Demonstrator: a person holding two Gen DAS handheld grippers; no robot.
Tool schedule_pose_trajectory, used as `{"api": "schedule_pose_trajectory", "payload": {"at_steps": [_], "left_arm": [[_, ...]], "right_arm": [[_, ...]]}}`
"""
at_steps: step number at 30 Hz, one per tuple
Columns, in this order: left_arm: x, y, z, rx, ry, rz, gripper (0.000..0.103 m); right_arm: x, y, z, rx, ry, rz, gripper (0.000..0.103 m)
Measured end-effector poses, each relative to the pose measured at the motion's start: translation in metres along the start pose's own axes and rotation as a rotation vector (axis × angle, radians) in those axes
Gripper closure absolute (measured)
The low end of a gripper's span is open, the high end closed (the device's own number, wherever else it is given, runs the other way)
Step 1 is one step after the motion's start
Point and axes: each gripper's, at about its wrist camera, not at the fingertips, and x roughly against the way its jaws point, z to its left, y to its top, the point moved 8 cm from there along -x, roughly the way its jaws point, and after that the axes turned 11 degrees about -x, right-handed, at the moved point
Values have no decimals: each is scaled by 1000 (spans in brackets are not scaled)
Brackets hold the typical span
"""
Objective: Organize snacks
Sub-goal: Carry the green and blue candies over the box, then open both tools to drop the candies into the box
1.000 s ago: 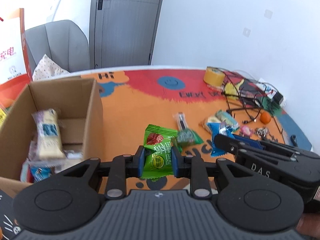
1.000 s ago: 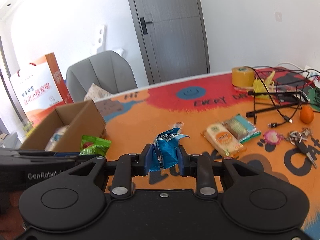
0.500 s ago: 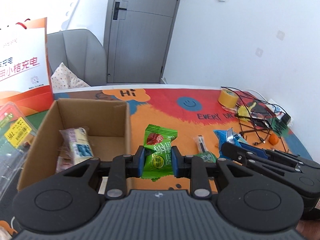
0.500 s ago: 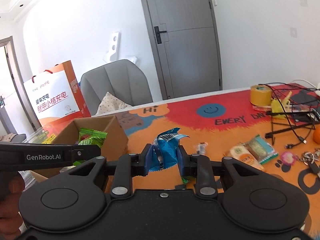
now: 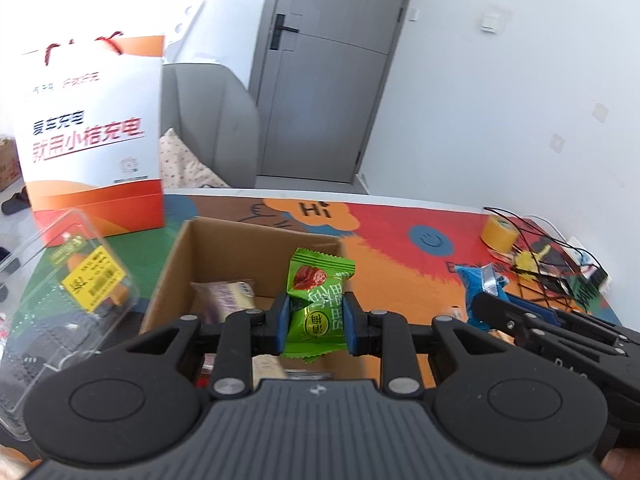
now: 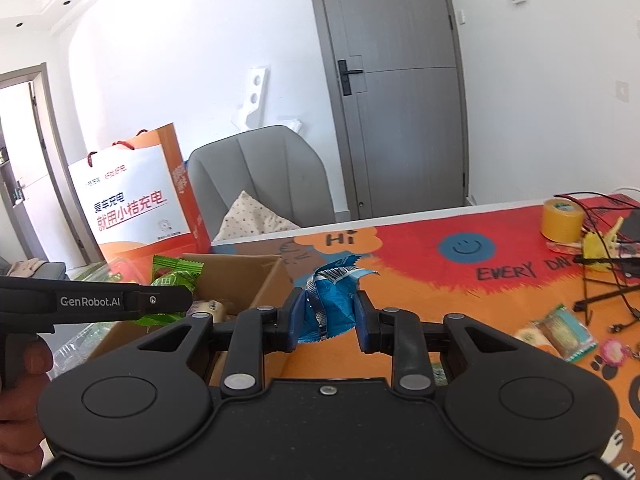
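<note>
Right now the left gripper (image 5: pixel 315 324), black with blue pads, is clenched on a green crinkle-edged snack packet (image 5: pixel 316 304) printed with a red fruit picture. In the left wrist view that packet stands upright at mid-frame, in front of the open brown cardboard box (image 5: pixel 176 264), which fills the centre left. Inside the box lies a pale wrapped bar (image 5: pixel 228 294), with other wrappers showing lower down behind the gripper's arms.

The right gripper (image 6: pixel 326 322), of the same black build, is clamped on a crumpled blue foil snack packet (image 6: pixel 330 306); its torn silver edge sticks up above the pads at mid-frame of the right wrist view, over the orange part of the colourful printed table mat (image 6: pixel 420 280) and just right of the box's near corner. In the left wrist view this same blue packet appears at the right, at the tip of the other gripper.

To the left of the box a clear plastic clamshell with a yellow label (image 5: pixel 86 280) lies on the table, and behind it stands a white and orange paper gift bag with red cord handles (image 5: pixel 92 132). At the far right of the mat sit a roll of yellow tape (image 6: pixel 562 222) and a tangle of black cables (image 6: pixel 604 256). A teal-edged wrapped biscuit packet (image 6: pixel 560 330) lies at lower right of the right wrist view. A grey upholstered chair (image 6: pixel 260 176) stands beyond the table.
</note>
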Motion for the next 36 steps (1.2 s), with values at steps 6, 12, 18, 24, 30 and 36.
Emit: {"api": "schedule_pose_trajectory", "payload": {"at_steps": [6,12,18,24,30,36], "left_arm": [[0,0,28,34,30,3,77],[-4,-3,56,74,55,21,76],[-4,-1,73,102,68,19,74],[-2,-2,81,112,71,22,71],[-2,-3,81,114,81,22,56],[-4,-2,67,92,54,25,45]], "right_arm": [[-13,3,25,30,26,9,76],[-26,4,47,53,53,23,76],[-36,4,66,75,80,36,76],[-43,4,80,93,107,45,74],[-43,6,75,78,92,46,66],[-38,5,52,32,50,52,65]]}}
